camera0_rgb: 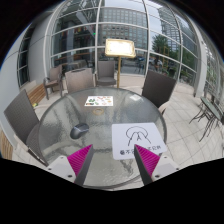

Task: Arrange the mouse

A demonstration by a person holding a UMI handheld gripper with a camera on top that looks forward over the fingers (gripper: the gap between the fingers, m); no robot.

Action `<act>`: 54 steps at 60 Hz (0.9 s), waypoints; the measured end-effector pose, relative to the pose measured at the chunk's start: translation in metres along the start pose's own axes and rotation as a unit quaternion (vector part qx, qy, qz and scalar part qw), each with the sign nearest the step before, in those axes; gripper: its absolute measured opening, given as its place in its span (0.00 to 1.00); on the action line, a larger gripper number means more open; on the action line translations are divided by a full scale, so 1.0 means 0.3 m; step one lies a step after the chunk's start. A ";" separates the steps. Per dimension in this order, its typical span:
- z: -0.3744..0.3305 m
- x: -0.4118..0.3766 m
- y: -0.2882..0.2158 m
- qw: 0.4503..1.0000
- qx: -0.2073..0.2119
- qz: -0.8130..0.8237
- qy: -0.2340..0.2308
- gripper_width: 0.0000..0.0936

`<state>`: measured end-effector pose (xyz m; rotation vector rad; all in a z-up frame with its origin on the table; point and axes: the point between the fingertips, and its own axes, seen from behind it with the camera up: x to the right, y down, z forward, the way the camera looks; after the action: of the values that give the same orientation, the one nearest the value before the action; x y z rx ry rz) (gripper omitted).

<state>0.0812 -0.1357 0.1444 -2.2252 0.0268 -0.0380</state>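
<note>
A small dark mouse (78, 132) lies on the round glass table (60, 140), left of the middle and beyond my left finger. A white mouse mat (138, 138) with a drawn outline lies on the table just ahead of my right finger. My gripper (112, 160) hovers over the near edge of the table, open and empty, with its magenta pads (80, 157) wide apart. The mouse is well ahead and to the left of the fingers, apart from the mat.
A printed card (99, 101) lies at the far side of the table. Grey chairs (22, 112) stand around it, one at the left, one behind (105, 71), one at the right (158, 88). A sign stand (120, 49) rises behind, before glass walls.
</note>
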 end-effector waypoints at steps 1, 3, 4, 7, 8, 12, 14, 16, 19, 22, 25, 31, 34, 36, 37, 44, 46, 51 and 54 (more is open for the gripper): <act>0.015 -0.006 0.033 1.000 -0.007 0.001 -0.001 0.88; 0.014 -0.035 0.085 1.000 -0.023 0.001 -0.002 0.88; 0.025 -0.048 0.088 0.999 -0.033 0.002 -0.004 0.88; 0.085 -0.112 0.185 0.999 -0.047 0.001 -0.011 0.88; 0.076 -0.123 0.186 0.998 -0.057 0.001 -0.015 0.88; 0.160 -0.218 0.269 0.997 -0.075 -0.005 -0.028 0.88; 0.186 -0.252 0.276 0.995 -0.087 -0.007 -0.037 0.88; 0.223 -0.302 0.294 0.994 -0.095 -0.010 -0.045 0.88; 0.288 -0.379 0.310 0.994 -0.099 -0.012 -0.053 0.88; 0.354 -0.436 0.308 0.993 -0.103 -0.011 -0.060 0.89; 0.412 -0.487 0.286 0.992 -0.105 -0.010 -0.067 0.89; 0.545 -0.555 0.235 0.992 -0.107 -0.003 -0.068 0.89; 0.613 -0.566 0.197 0.993 -0.101 -0.003 -0.061 0.88; 0.650 -0.575 0.168 0.994 -0.097 -0.006 -0.058 0.87; 0.667 -0.582 0.158 0.994 -0.098 -0.005 -0.057 0.87; 0.778 -0.617 0.075 0.994 -0.094 -0.003 -0.056 0.87; 0.798 -0.624 0.057 0.994 -0.095 -0.004 -0.054 0.89; 0.841 -0.665 0.023 0.993 -0.099 -0.013 -0.060 0.86; 0.863 -0.701 0.004 0.992 -0.099 -0.019 -0.070 0.82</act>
<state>-0.1193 0.0757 -0.0177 -2.4206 -0.0921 0.1052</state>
